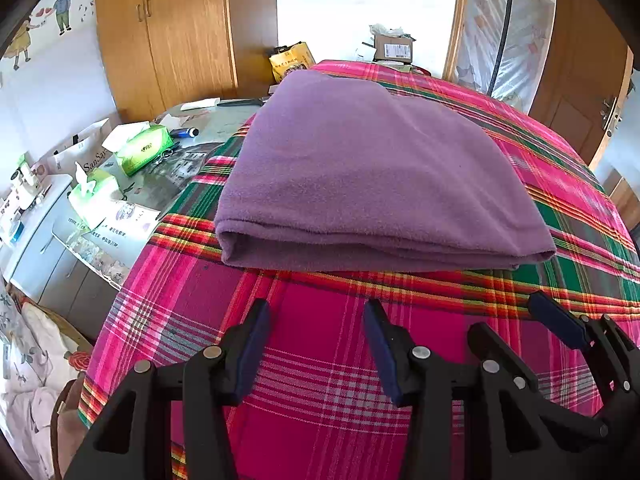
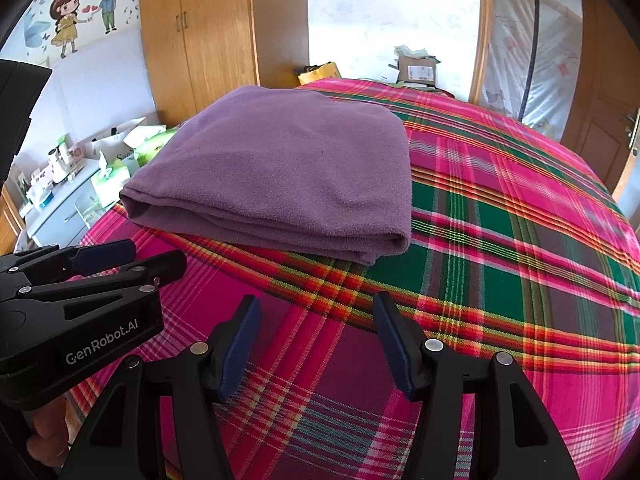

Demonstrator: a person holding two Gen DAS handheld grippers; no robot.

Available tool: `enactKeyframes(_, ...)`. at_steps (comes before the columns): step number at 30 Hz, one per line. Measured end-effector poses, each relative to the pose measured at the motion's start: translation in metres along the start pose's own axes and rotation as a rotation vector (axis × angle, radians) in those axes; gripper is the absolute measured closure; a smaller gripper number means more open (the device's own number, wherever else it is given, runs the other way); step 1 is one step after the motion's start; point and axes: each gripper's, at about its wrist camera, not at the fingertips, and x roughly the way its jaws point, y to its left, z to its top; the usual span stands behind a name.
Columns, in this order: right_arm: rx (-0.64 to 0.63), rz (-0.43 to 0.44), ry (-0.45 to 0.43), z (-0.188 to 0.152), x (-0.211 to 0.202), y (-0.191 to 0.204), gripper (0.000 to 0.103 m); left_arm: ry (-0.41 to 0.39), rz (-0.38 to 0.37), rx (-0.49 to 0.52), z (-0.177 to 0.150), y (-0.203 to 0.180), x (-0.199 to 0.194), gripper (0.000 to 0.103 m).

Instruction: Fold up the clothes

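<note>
Nearby, tissue boxes (image 1: 141, 148) flank folded purple cloth (image 1: 360, 168).

Plaid bedspread (image 2: 500, 220), green tissue boxes (image 1: 142, 148) on side table, wooden wardrobe (image 1: 168, 28).

A folded garment (image 1: 360, 168) lay on the bed (image 1: 320, 360), ahead of both claws. The left claw (image 1: 316, 344) was beside the right claw (image 2: 316, 344). A cluttered bench (image 1: 132, 184) stood left of the bed.
</note>
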Motion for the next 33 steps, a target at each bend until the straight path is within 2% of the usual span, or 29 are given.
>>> enactKeyframes(33, 0.005, -0.007, -0.004, -0.0002, 0.0001, -0.0007, 0.042, -0.020, -0.001, 0.006, -0.0004, 0.0001, 0.0021, 0.052)
